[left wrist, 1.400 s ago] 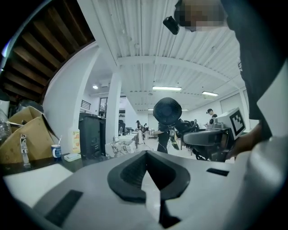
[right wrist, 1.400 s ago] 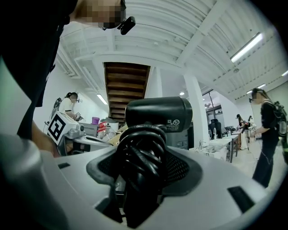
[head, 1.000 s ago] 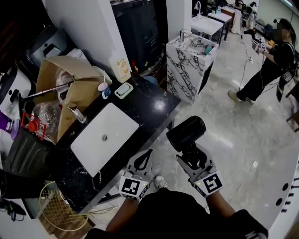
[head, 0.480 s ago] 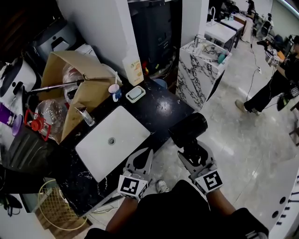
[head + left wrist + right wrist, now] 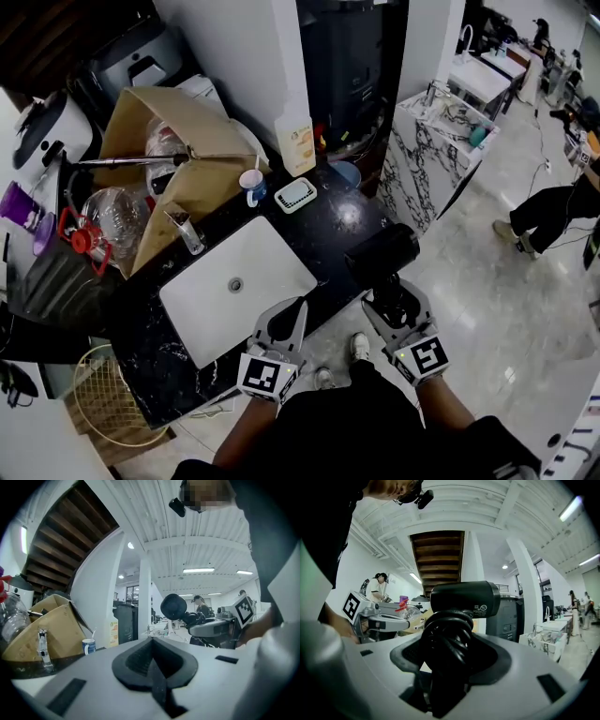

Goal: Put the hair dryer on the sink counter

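Observation:
The black hair dryer (image 5: 380, 251) stands upright in my right gripper (image 5: 391, 298), which is shut on its cord-wrapped handle (image 5: 446, 641). It hangs above the floor, just off the front right corner of the black sink counter (image 5: 330, 223). The barrel (image 5: 465, 599) points left in the right gripper view. My left gripper (image 5: 287, 319) is shut with nothing in it, its pads (image 5: 151, 657) meeting, close to the counter's front edge by the white basin (image 5: 236, 281). The left gripper view shows the hair dryer (image 5: 174, 606) to the right.
On the counter stand a cardboard box (image 5: 164, 155), a cup (image 5: 251, 185), a soap dish (image 5: 295, 195), a bottle (image 5: 298, 142) and a faucet (image 5: 187, 232). A marble-patterned cabinet (image 5: 433, 164) stands behind. A person (image 5: 553, 206) stands far right. A wire basket (image 5: 101, 405) sits low left.
Both grippers have moved toward the sink counter, the right one carrying the hair dryer. The dryer now hangs right beside the counter's corner.

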